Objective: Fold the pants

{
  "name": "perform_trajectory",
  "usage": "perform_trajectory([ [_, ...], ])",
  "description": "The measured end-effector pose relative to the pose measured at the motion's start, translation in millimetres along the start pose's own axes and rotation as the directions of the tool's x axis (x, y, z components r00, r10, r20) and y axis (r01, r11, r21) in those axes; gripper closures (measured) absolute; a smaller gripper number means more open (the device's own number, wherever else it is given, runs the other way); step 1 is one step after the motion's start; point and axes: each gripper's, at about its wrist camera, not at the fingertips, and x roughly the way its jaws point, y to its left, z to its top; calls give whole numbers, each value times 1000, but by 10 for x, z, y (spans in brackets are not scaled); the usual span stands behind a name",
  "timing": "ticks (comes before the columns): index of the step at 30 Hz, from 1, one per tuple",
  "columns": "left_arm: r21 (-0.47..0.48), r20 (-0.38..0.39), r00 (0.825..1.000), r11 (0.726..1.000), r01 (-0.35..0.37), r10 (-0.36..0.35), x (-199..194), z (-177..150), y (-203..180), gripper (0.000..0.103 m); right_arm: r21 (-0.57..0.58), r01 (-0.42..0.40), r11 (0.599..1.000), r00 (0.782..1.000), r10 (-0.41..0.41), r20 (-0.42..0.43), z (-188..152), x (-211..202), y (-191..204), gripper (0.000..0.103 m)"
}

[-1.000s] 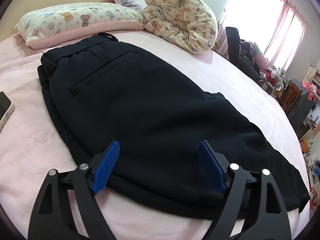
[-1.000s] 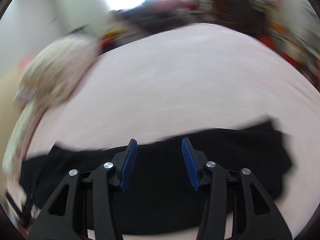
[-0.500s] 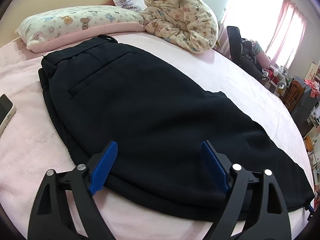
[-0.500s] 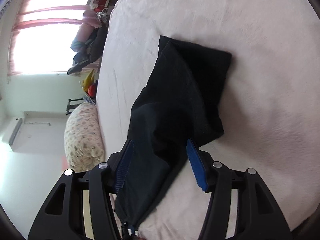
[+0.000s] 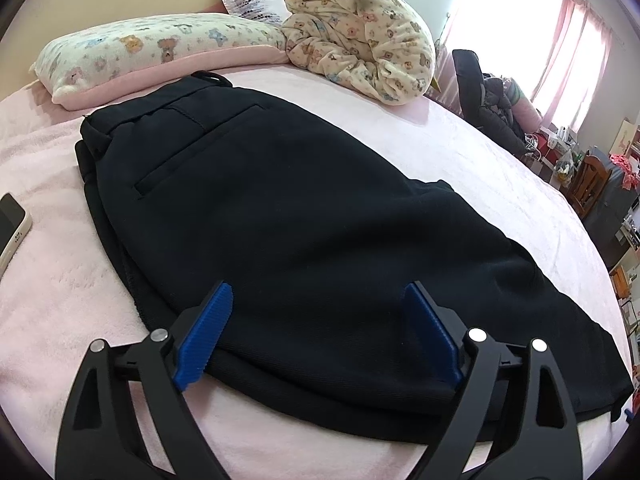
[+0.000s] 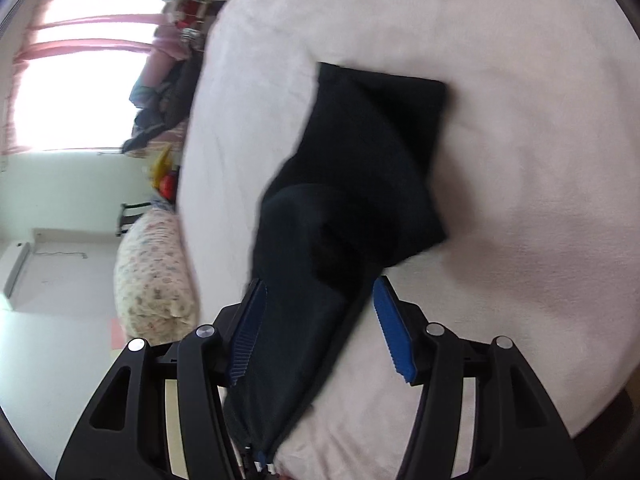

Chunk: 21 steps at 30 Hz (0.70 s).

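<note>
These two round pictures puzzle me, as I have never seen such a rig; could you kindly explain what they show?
No robot here: a person carries a two-fingered tool in each hand, with a wide-angle camera looking along its blue fingers. One picture comes from the left hand-held gripper, the other from the right hand-held gripper, whose view is rolled sideways. Black pants lie folded lengthwise on a pink bed, with a pillow, a rolled blanket and a phone nearby. The left jaws stand open over the pants' near edge, having just opened wider. The right jaws straddle the leg end, which lies between them; no firm grip shows.
</note>
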Motion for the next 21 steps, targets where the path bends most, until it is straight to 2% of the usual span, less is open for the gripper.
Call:
perform_trajectory([
  [4,-5,1,1000,1000,7,-7,-1,3,11,15,84,5,996,1000,-6,5,159,244,-83,44],
  [8,-11,3,1000,1000,16,-16,2,13,23,15,128,19,992,997,-28,73,303,375,-117,44],
  [9,-10,3,1000,1000,14,-14,3,12,22,15,94,37,995,993,-47,104,350,385,-71,45],
  [10,-9,2,1000,1000,13,-13,4,13,20,15,64,66,996,989,-74,126,384,395,-31,53],
  [11,-7,2,1000,1000,12,-12,2,11,18,15,17,130,991,978,-131,163,441,396,37,71],
  [13,-7,1,1000,1000,13,-13,2,14,21,14,-90,244,966,950,-219,224,532,380,197,93],
  [15,-10,3,1000,1000,16,-16,0,11,21,14,-179,232,956,953,-187,237,572,363,407,96],
  [16,-11,3,1000,1000,18,-18,2,13,24,14,-246,206,947,955,-140,263,518,294,570,96],
  [18,-10,3,1000,1000,15,-15,2,5,21,14,-480,144,865,947,21,322,296,135,996,97],
  [19,-7,2,1000,1000,12,-12,5,7,17,14,-554,149,819,936,64,345,190,83,1109,97],
  [20,-5,1,1000,1000,9,-9,8,5,14,14,-589,180,788,925,69,375,111,62,1140,97],
  [21,-5,0,1000,1000,10,-10,8,8,18,14,-563,215,798,923,22,384,141,104,1080,97],
])
